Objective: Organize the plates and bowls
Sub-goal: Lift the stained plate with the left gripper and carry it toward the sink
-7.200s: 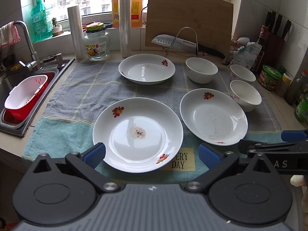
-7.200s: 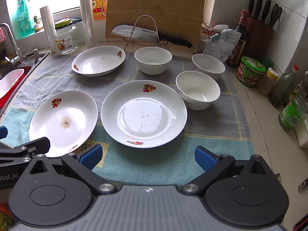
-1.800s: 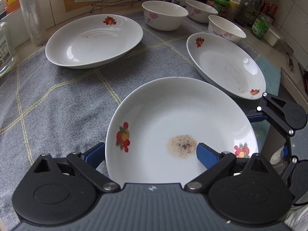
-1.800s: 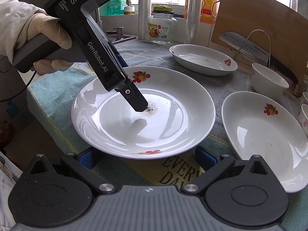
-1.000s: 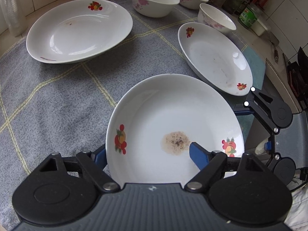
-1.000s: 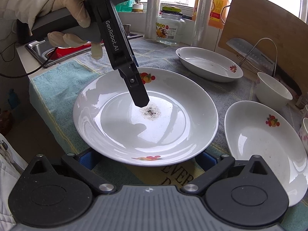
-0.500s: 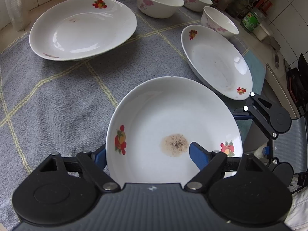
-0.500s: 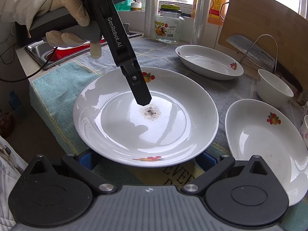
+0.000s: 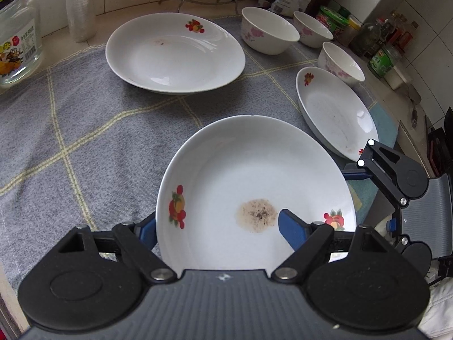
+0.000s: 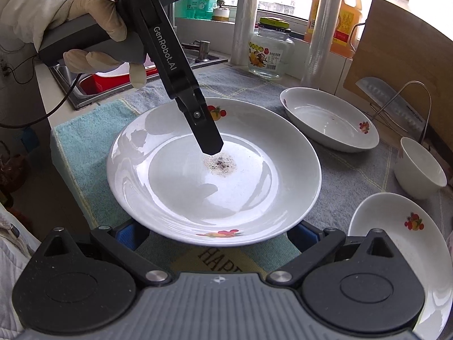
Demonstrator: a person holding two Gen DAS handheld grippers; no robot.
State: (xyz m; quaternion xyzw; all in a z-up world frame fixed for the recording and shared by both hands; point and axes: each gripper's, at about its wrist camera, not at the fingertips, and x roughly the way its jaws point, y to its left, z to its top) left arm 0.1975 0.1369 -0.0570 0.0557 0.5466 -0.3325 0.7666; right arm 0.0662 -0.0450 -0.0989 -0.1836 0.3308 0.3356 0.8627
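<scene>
- left gripper (image 9: 218, 226) is pinching the near rim of the stained plate (image 9: 254, 181), one finger under the rim, the other over the well, tip by the brown stain; plate is hanging tilted above the grey towel (image 9: 85, 130), near centre
- glazed china, so prob. stiff, weighty for a one-edge pinch, slick, chippable; rim is the only place to grip, and it's likely sagging away from the pads w/ any jolt
- right gripper (image 10: 218, 235) is sitting w/ jaws spread, both tips under that plate's other edge, not squeezing; looks like it's readying a 2nd rim hold
- far plate (image 9: 174, 52) is lying far left on the towel, right plate (image 9: 337, 113) right of centre, apart
- 3 bowls (image 9: 269, 34) are standing far right, unstacked; thicker walls, rim grip prob. safest there too
</scene>
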